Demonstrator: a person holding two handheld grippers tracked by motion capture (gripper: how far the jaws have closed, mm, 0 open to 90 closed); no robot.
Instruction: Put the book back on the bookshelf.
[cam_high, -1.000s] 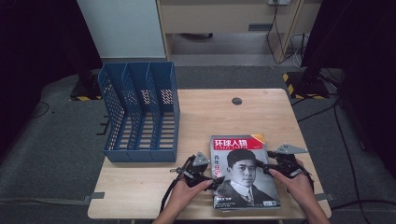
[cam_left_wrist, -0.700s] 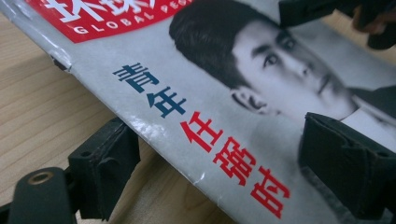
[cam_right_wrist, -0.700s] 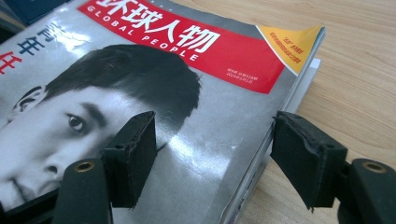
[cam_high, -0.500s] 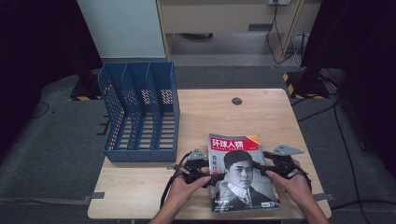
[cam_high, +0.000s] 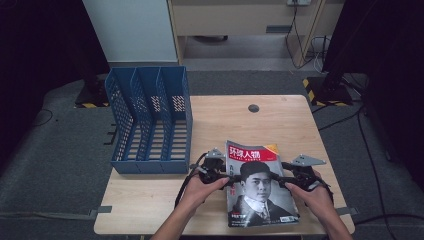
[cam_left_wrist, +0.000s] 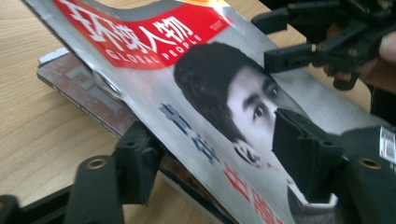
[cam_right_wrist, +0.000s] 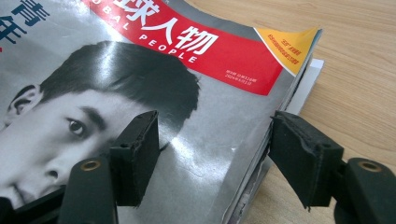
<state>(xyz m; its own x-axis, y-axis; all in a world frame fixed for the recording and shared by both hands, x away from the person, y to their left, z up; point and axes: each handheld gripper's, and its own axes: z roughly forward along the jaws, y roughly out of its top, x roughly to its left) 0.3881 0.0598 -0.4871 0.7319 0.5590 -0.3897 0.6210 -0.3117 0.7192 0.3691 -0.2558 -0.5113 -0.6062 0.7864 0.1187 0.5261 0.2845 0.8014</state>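
The left gripper has just been closing its jaws on the magazine's lifted left edge, seemingly gripping it, while the right gripper straddles its right edge, jaws open.

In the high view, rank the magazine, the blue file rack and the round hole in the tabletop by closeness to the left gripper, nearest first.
From the left gripper:
1. Magazine: its left edge lies between the jaws, toward the table's front.
2. Blue file rack: on the table's left side, farther back.
3. Round hole: toward the table's back edge, right of the rack, clearly farthest.
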